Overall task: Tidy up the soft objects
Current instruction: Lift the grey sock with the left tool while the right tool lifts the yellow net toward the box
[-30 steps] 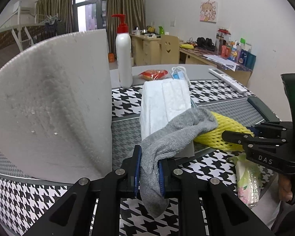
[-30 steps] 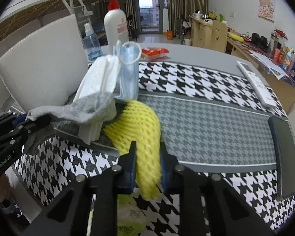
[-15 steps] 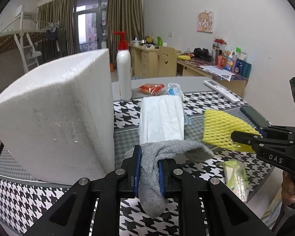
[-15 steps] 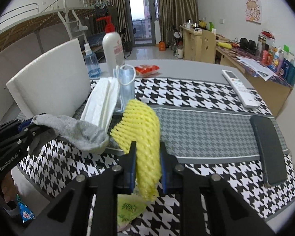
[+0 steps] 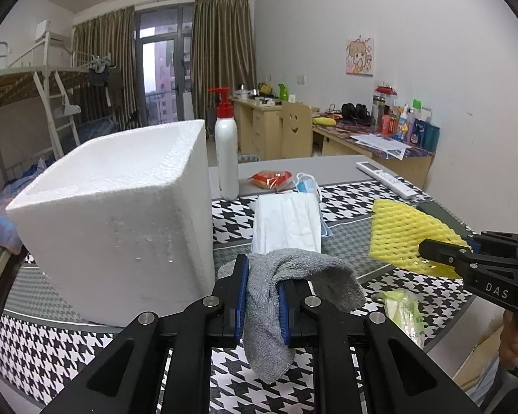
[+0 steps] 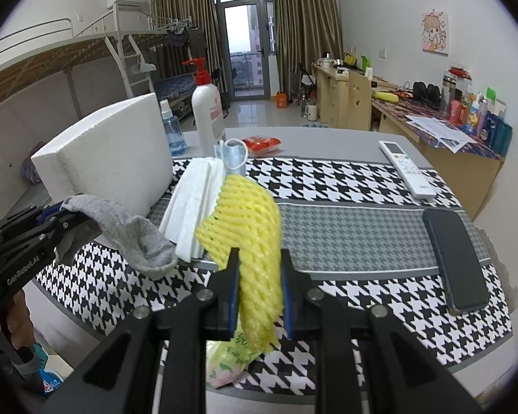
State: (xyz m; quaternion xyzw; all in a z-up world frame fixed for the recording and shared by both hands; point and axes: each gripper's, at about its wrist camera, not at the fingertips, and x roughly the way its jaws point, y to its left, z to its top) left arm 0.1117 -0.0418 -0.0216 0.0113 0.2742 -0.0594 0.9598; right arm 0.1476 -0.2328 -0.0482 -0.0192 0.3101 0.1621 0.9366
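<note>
Left wrist cam: grey sock (image 5: 286, 296) is pinched between the L gripper (image 5: 264, 298) pads, both ends flopping over, clear of the table (image 5: 331, 164). Toe end droops to the right of the fingers; other end hangs below them. Same sock in right wrist cam (image 6: 124, 231), dangling off the L gripper (image 6: 57, 219) at left edge, above the houndstooth cloth (image 6: 345, 176).

R gripper (image 6: 259, 276) is clamped on the yellow foam net (image 6: 250, 238); net sticks up past the pads and hangs below them too, off the table. From left cam, the net (image 5: 409, 236) juts left out of the R gripper (image 5: 442, 253), held in air above the cloth (image 5: 231, 217).

Between/behind both: white mask stack (image 5: 286, 222) lying flat on cloth w/ a blue mask (image 5: 307, 184) at its far end. White foam box (image 5: 121, 214) sits just left of the stack, open top, near the L gripper. Green-pink packet (image 5: 402, 314) lies at the near table edge under the R gripper; also seen below the net in right cam (image 6: 231, 358).

Farther out: pump bottle (image 5: 226, 150) w/ red top behind the box, blue spray bottle (image 6: 172, 131) beside it, red snack pack (image 5: 271, 177), white remote (image 6: 405, 167), black phone (image 6: 454, 258) on right side of the cloth. Desks w/ clutter along the right wall, bunk bed at left, curtains at back.
</note>
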